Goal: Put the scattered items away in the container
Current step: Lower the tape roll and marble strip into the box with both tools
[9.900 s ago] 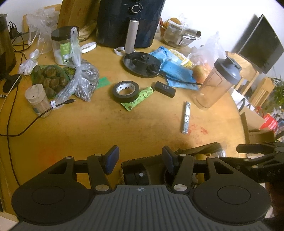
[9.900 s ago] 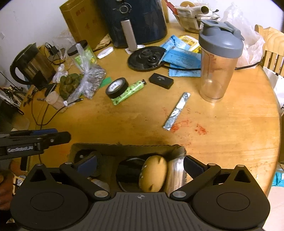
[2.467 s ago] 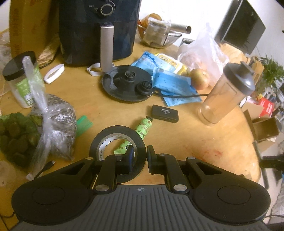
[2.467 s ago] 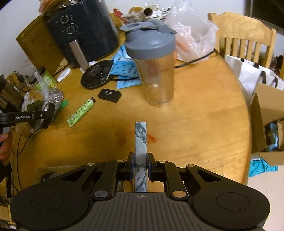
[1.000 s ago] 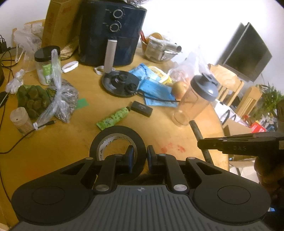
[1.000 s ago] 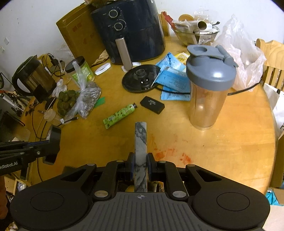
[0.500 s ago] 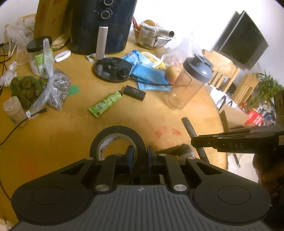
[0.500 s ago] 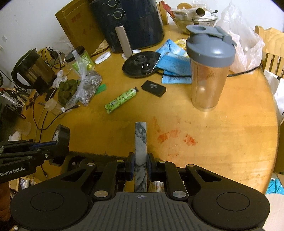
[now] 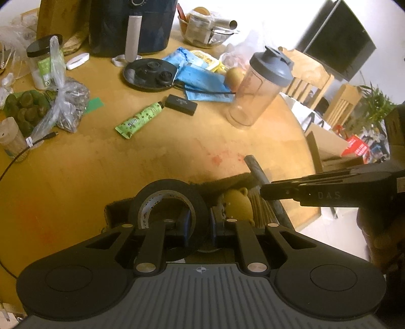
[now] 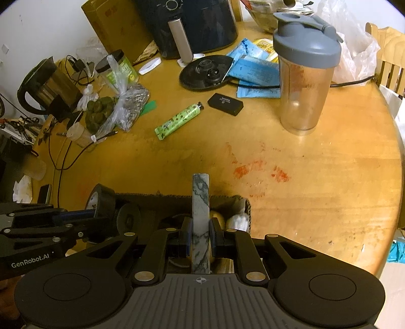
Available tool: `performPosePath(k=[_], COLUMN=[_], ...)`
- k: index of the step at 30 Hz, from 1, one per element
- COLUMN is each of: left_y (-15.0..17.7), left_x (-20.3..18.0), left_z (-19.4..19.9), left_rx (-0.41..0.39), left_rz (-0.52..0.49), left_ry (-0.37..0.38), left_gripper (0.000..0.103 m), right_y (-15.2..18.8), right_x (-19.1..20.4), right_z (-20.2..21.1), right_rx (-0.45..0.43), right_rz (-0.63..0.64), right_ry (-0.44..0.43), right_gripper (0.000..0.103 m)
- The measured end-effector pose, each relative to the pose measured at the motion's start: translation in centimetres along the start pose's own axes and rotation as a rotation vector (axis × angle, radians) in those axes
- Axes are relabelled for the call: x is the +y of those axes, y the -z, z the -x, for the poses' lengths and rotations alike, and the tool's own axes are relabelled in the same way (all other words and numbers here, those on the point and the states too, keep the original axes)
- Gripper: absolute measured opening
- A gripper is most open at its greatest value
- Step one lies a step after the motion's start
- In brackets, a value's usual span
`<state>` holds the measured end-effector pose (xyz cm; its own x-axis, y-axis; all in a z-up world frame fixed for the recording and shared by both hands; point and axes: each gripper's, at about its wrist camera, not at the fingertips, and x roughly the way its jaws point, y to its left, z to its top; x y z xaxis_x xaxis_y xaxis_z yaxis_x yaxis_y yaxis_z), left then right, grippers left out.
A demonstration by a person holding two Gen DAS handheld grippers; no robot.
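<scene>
My left gripper is shut on a black tape roll, held upright over the left part of the dark open box at the table's near edge. A yellow bear-shaped toy lies inside the box. My right gripper is shut on a grey marbled bar that sticks out forward over the box rim. In the right wrist view the left gripper and its tape roll come in from the left. A green tube and a small black case lie on the table.
A grey-lidded shaker bottle stands at the right. Farther back are a black kettle base, blue packets, a dark air fryer, a plastic bag of green lumps and a cable. The round table edge curves right.
Both grippers came back toward the near table edge and sank, still holding tape and bar. The box, barely in view before, now lies under both.
</scene>
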<state>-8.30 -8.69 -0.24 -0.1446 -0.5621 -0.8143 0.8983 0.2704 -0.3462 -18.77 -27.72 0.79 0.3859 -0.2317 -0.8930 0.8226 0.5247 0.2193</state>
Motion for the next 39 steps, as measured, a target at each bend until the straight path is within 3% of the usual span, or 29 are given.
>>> performPosePath(k=[21,23,25,28,39], left_y=[0.4,0.2,0.0,-0.1,-0.6], left_x=[0.4,0.5,0.7,0.8,1.9], left_z=[0.4,0.5,0.7,1.1,1.3], left_rx=[-0.010,-0.014,-0.025,-0.046,-0.047], left_rz=[-0.032,-0.028,-0.015,-0.009,0.026], left_ry=[0.019,0.034,0.043,0.038,-0.007], left_gripper=[0.020,0.025,0.039,0.051,0.053], right_y=[1.0,1.0,1.1,1.1,0.6], right_x=[1.1,1.2,1.3,1.4,2.1], right_z=[0.2,0.2,0.3,0.3,0.3], right_rx=[-0.009,-0.010,-0.010,-0.011,-0.025], right_rz=[-0.030,-0.032,-0.036,-0.039,-0.036], right_ry=[0.024,0.026,0.028,0.030,0.039], right_gripper=[0.017,0.017,0.017,0.017,0.017])
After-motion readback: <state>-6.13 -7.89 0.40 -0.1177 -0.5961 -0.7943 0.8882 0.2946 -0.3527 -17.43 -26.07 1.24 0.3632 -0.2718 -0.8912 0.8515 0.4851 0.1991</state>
